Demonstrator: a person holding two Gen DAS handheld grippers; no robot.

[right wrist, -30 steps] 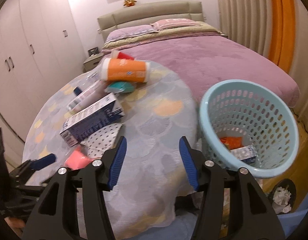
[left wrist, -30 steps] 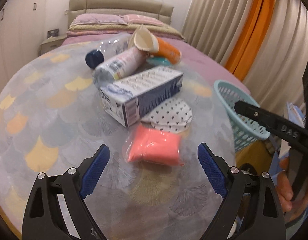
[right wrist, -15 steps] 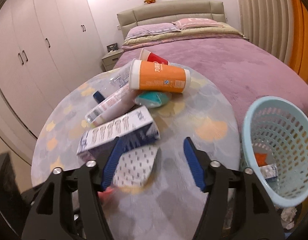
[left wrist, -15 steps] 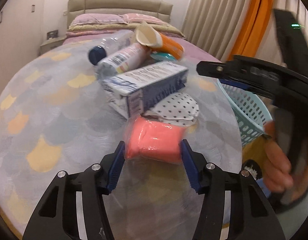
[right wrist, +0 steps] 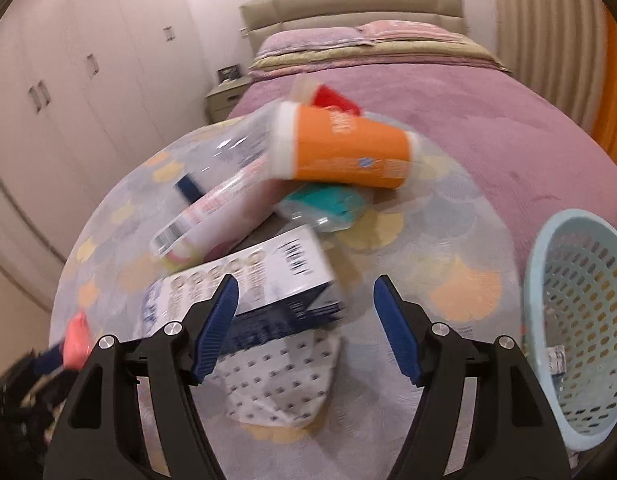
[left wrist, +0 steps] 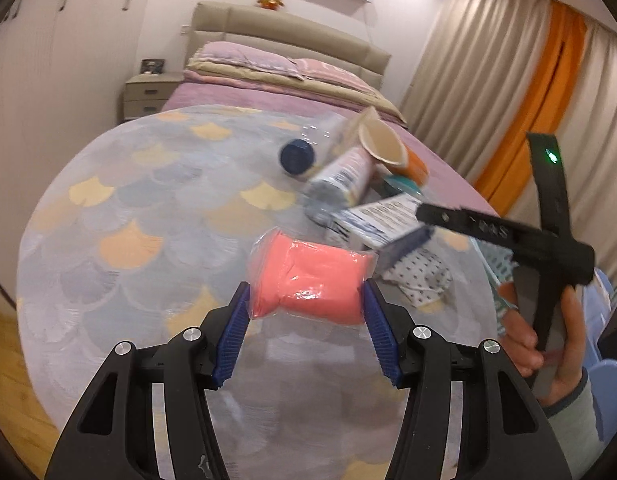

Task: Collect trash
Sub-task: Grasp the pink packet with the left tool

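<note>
Gripping the pink packet (left wrist: 308, 282), your left gripper (left wrist: 306, 306) clamps it; your right gripper (right wrist: 306, 308) gapes above the blue-and-white box (right wrist: 248, 280).

Parted right gripper (right wrist: 306, 312) above carton (right wrist: 244, 292) — basket (right wrist: 576, 320) beside

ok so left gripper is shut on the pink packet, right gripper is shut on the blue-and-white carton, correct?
Not quite. The left gripper is shut on the pink packet, as the left wrist view shows. But the right gripper is open: in the right wrist view its jaws stand apart over the blue-and-white carton, which lies on the table, not gripped.
</note>
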